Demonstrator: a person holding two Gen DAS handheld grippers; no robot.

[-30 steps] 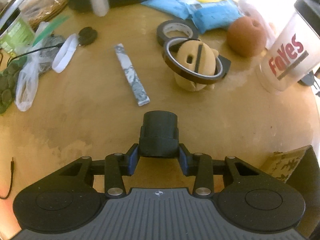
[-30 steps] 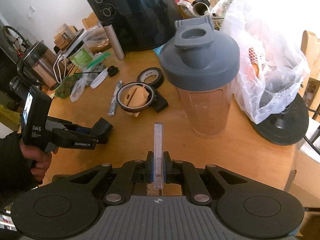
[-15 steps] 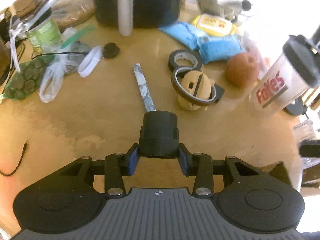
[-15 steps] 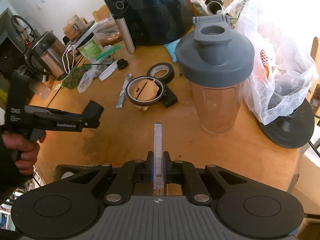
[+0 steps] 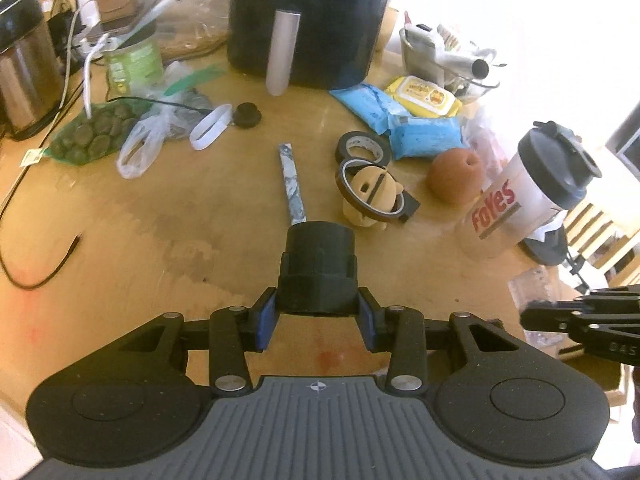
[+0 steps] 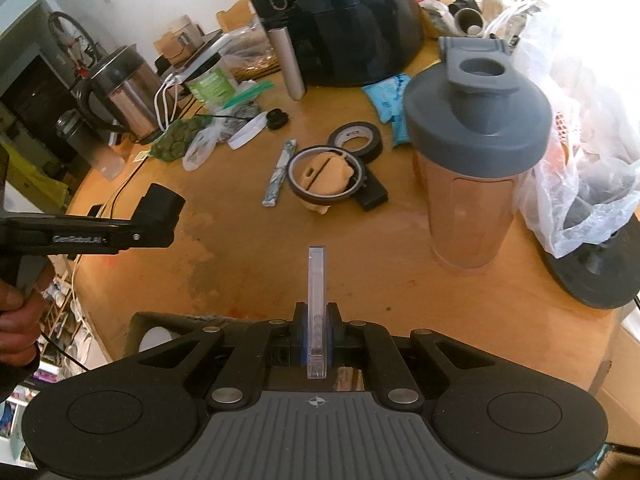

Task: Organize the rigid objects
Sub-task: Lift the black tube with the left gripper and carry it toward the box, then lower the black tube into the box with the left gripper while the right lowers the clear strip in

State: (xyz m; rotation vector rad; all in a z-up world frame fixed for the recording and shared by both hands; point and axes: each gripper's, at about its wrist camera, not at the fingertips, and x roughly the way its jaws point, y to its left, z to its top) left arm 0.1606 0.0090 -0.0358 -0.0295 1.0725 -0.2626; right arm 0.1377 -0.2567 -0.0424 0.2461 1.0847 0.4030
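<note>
Both grippers are clamped on sth. Left gripper (image 5: 318, 318) holds a black cap (image 5: 319, 270) between its blue pads, up over the wood table (image 5: 160, 240); right gripper (image 6: 316, 336) pinches a thin clear case (image 6: 317, 308) edge-on, jaws nearly together.

Left cam only: a red fruit (image 5: 456, 174) beside the shaker (image 5: 520, 196), the shaker's red lettering, a yellow wipes pack (image 5: 424, 96), and the right gripper's tip at the right edge.

Right cam only: the left gripper from the side w/ the cap at its tip, the person's hand (image 6: 18, 320) on its handle, a steel kettle (image 6: 120, 92), white bags right of the shaker.

Both cams: air fryer (image 6: 340, 20) at the back, 2 tape rolls, the amber one (image 6: 326, 178) ringing a tan lump, a marbled stick (image 5: 293, 184) lying flat just left of them.
</note>
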